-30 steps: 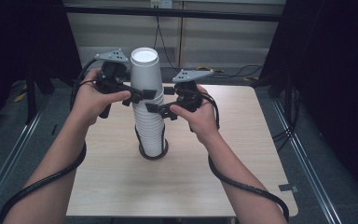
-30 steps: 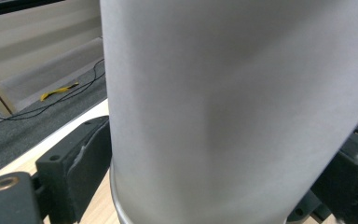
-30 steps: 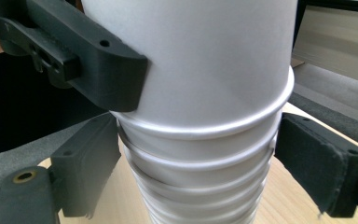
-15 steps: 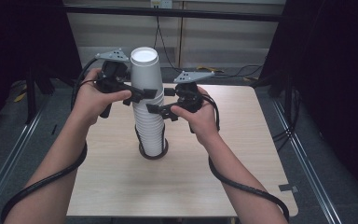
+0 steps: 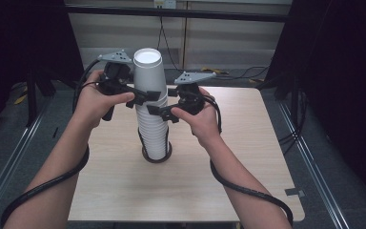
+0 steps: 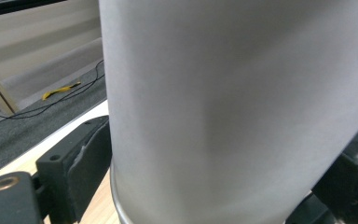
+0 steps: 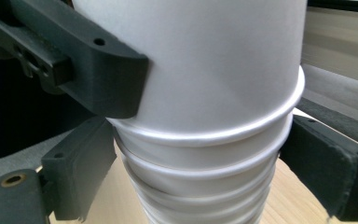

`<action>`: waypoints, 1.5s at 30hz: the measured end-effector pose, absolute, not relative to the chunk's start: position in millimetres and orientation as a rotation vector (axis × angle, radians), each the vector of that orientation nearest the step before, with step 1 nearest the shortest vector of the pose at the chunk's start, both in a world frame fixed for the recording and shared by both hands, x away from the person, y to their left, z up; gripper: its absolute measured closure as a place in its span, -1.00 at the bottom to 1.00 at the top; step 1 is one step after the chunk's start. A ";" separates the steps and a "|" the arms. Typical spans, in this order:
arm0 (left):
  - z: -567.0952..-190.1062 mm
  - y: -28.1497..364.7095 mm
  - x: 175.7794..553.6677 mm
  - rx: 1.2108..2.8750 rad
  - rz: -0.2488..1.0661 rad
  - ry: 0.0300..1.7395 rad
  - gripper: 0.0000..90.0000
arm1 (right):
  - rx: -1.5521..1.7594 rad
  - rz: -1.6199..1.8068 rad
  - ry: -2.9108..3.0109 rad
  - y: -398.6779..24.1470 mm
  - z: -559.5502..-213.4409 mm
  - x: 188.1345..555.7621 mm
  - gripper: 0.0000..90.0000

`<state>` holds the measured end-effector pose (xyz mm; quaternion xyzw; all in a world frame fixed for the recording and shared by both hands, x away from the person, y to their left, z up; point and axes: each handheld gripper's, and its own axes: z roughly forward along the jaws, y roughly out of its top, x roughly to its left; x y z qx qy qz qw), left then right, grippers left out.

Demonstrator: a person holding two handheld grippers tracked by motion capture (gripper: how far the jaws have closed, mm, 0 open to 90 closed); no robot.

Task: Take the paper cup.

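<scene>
A tall stack of white paper cups (image 5: 155,129) stands upside down on the table, its foot inside a black ring (image 5: 157,158). My left gripper (image 5: 140,98) is shut on the top cup (image 5: 148,71); its pads press the cup's wall (image 6: 237,102). Just below, my right gripper (image 5: 161,112) brackets the stack (image 7: 205,186) under the top cup's rim. Its jaws have just been opening, and the pads now rest beside the rims without squeezing. One finger of the left gripper (image 7: 98,70) crosses the top cup (image 7: 214,60) in the right gripper view.
The light wooden table (image 5: 248,157) has a rounded front right corner with a strip of tape (image 5: 296,192) near it. Cables trail from both grippers along the forearms. Dark curtains flank the table, and cables lie on the floor behind it.
</scene>
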<state>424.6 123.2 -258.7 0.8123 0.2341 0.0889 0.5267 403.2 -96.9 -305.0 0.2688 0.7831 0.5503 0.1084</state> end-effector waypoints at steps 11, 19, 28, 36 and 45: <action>-246.3 124.1 424.6 1.915 0.213 0.590 -0.76 | 0.772 1.577 2.307 -94.3 -304.6 401.6 -0.75; -242.2 124.6 424.7 1.909 0.213 0.593 -0.76 | 0.761 1.581 2.301 -95.1 -306.2 401.2 -0.75; -231.3 124.7 424.6 1.908 0.234 0.602 -0.76 | 0.775 1.599 2.305 -98.2 -308.0 401.1 -0.73; -228.8 122.5 425.7 1.903 0.237 0.608 -0.76 | 0.775 1.606 2.303 -101.8 -308.9 401.1 -0.70; -220.3 123.9 426.1 1.892 0.238 0.607 -0.76 | 0.769 1.605 2.306 -103.3 -310.2 401.0 -0.69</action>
